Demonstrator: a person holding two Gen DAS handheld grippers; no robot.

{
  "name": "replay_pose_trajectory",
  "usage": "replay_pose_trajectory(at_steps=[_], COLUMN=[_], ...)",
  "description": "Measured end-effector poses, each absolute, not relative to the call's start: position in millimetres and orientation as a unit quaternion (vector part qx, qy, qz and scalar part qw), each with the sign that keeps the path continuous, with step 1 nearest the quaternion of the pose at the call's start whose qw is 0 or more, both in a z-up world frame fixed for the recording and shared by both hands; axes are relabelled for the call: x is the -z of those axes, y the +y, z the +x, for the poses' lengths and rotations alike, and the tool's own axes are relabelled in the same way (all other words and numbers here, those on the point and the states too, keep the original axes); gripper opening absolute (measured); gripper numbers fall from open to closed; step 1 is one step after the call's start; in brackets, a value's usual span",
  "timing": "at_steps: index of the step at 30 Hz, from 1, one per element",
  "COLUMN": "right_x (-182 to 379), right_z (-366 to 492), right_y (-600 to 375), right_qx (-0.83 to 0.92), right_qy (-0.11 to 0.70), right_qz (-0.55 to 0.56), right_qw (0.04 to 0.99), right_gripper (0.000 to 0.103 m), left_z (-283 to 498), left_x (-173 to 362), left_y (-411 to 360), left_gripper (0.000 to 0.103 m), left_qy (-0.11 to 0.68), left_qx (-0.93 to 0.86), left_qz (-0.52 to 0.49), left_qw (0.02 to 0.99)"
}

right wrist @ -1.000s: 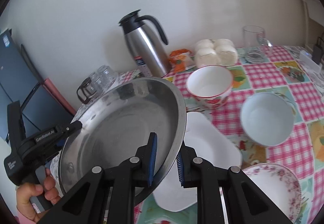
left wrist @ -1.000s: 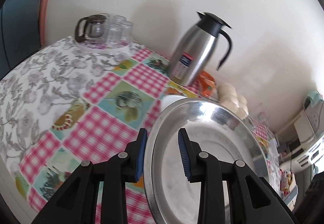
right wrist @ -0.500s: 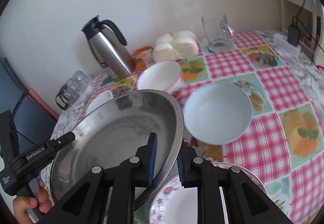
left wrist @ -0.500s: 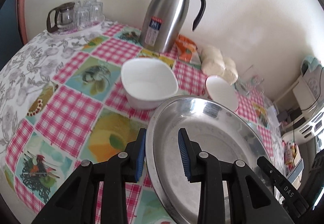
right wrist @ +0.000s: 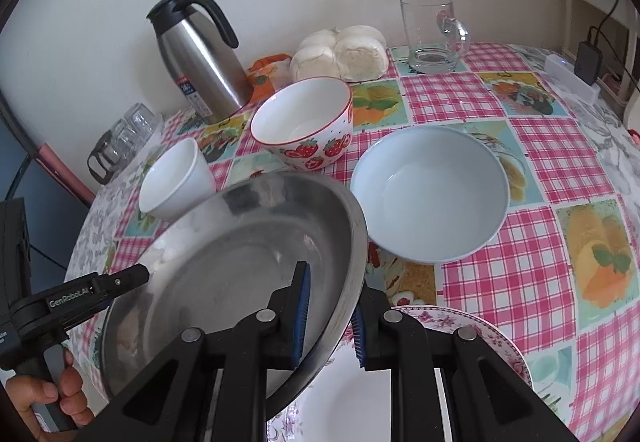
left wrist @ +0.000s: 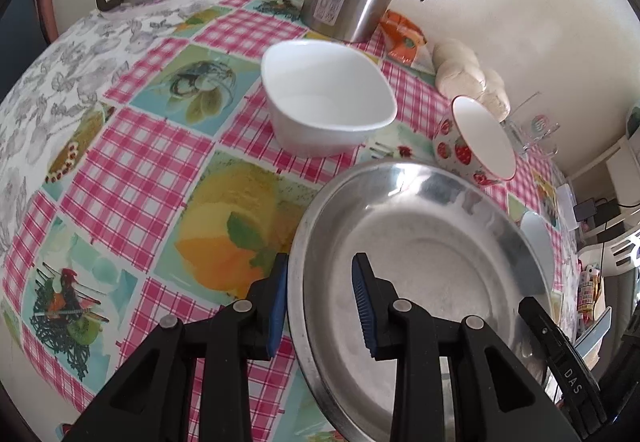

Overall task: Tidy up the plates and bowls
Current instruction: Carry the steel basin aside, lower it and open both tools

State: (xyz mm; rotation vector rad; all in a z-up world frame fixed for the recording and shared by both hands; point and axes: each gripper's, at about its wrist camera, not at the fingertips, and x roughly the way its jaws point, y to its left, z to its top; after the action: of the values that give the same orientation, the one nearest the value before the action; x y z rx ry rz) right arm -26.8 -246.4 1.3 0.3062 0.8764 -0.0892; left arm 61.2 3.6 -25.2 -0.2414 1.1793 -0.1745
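A: We are holding the steel plate in the air above the counter. The right tool is pinching its rim. The left tool is standing spread across the opposite rim, so it is only guiding.

B: Then one pinch is carrying it. We think the smooth, tilted rim could slip and fall on the flowered plate below.

A: We are also seeing the square white bowl, the strawberry bowl and the pale blue bowl. All look empty.
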Motion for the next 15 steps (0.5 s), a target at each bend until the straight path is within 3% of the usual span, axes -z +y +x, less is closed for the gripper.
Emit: replay_pose_trajectory(at_steps=[15], right_x=[22.0], right_z=[-18.6], right_y=[-248.5], right_qx=[0.065], right_qy=[0.46], right_qz=[0.138], right_qw=[0.875], right_gripper=[0.022], left_z=[73.2], left_x=[37.8], left_y=[11.1], left_gripper=[0.032], left_qy=[0.564], left_qx=[0.075], left_qz=[-0.14], left_qw=[0.811])
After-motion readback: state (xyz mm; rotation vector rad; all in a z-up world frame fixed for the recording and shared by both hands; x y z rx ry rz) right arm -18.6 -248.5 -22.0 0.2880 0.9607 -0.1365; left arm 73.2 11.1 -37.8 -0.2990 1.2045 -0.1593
